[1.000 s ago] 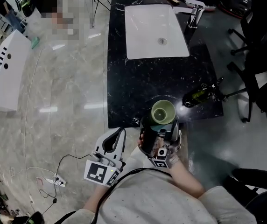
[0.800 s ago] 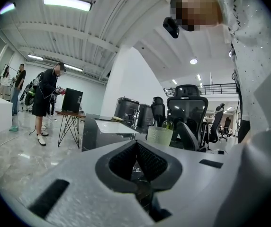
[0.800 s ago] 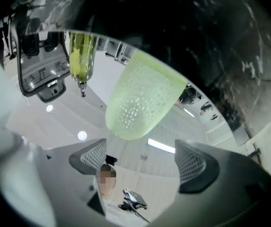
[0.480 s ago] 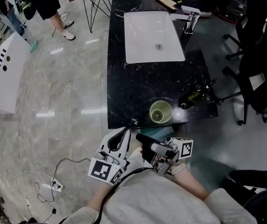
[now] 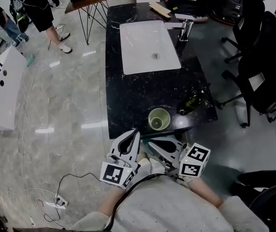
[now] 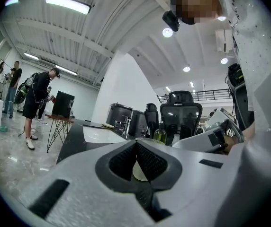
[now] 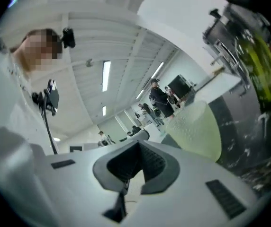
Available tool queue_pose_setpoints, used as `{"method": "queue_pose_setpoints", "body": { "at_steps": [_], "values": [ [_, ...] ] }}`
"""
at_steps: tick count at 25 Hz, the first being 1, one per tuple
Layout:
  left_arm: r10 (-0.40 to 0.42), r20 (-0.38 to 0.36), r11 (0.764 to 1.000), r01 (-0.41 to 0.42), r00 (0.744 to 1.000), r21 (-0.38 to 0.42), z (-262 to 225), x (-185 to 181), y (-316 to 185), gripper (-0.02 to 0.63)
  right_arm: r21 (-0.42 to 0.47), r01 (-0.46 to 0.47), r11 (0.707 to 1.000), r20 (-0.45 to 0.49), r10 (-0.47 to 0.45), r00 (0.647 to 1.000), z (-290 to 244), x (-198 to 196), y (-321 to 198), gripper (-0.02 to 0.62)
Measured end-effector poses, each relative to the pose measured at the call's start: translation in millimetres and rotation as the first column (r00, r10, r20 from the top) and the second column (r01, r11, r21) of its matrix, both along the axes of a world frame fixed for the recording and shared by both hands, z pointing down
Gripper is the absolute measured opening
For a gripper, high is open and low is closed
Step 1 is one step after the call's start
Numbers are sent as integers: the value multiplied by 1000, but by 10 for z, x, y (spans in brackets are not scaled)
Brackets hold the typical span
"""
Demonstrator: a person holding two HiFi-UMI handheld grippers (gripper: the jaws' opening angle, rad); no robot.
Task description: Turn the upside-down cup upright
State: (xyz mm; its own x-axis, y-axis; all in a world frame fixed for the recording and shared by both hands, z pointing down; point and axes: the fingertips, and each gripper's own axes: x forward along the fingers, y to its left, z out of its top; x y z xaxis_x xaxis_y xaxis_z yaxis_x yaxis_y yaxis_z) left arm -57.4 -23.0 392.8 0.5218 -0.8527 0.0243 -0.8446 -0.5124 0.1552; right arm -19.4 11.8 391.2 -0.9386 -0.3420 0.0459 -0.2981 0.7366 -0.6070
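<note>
The black worktop [image 5: 133, 100] carries a white sink [image 5: 147, 47] well behind the cup [image 5: 158, 119]. Both tools are off the worktop, on the person's side of the cup: the left tool [image 6: 135, 142] is clenched on nothing, and the right tool [image 7: 138, 145] is also clenched and empty. A dark bottle [image 5: 190, 102] lies near the cup, at its right. The pale green cup stands by the front edge, mouth up, so the turning seems done. The good way now, I think, is to hold both tools clear and not bump it.
</note>
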Motion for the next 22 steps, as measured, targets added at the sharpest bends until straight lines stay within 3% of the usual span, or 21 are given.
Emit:
{"method": "queue_pose_setpoints", "body": {
  "at_steps": [3, 6, 12, 15, 22],
  "values": [
    [3, 3, 1000, -3, 1000, 17, -52, 50, -37, 8, 142, -21, 990, -91, 34, 995, -99, 53, -28, 8],
    [5, 8, 1000, -5, 1000, 30, -105, 98, -57, 8, 240, -71, 968, -90, 95, 991, -249, 118, -81, 8],
    [14, 32, 997, -16, 999, 70, -248, 153, -62, 8, 434, -199, 878, -125, 278, 952, -518, 235, -234, 8],
    [14, 37, 997, -17, 999, 81, -284, 161, -62, 8, 470, -229, 852, -129, 323, 938, -573, 260, -276, 8],
    [16, 40, 996, -19, 999, 88, -301, 195, -47, 8, 475, -255, 843, -124, 350, 928, -583, 317, -310, 8]
  ]
}}
